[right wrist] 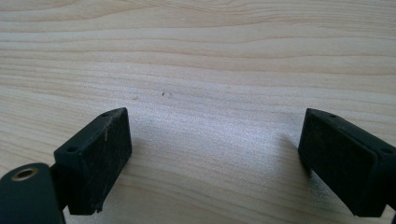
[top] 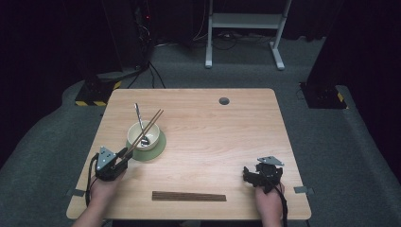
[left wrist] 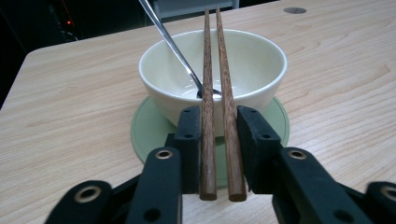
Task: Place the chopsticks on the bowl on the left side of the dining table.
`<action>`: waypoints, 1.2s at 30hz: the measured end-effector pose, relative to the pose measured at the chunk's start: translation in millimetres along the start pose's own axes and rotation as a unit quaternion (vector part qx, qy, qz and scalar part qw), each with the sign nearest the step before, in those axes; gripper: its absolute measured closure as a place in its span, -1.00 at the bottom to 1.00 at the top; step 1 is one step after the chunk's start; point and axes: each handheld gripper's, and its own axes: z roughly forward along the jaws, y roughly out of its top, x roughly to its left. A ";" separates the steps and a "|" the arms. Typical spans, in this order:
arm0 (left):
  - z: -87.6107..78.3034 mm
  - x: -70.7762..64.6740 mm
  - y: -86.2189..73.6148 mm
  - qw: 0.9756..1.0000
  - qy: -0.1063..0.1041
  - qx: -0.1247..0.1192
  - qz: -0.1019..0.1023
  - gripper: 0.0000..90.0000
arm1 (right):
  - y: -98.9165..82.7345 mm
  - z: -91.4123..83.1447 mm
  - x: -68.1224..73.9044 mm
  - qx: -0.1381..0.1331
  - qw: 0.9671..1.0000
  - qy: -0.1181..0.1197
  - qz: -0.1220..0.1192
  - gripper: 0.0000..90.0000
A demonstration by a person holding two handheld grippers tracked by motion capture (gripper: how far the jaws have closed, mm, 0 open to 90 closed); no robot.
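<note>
While the left gripper (left wrist: 217, 140) clamps the chopsticks (left wrist: 215, 93) by their near ends, tips reach ahead across the bowl (left wrist: 243, 70), likely to rest on its rim; right gripper (right wrist: 215, 158) idles wide on the bench (right wrist: 196, 56).

In the left gripper view, the spoon (left wrist: 180, 56) handle is cut off by the top edge, and its head is partly hidden behind the chopsticks (left wrist: 219, 93). The far tips of the chopsticks also leave this view at the top. The bowl (left wrist: 163, 74) hides the middle of the green coaster (left wrist: 144, 135). In the high view, the dark flat strip (top: 189, 196) near the front of the tabletop (top: 227, 142) is too small to tell what it is. In the right gripper view, the right jaw is cut off by the picture's edge.
</note>
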 end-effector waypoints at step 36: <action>-9.5 -11.3 -3.5 0.999 -0.044 0.025 0.010 -0.01 | 13.5 -9.3 11.1 -0.015 0.999 0.037 -0.025 -0.71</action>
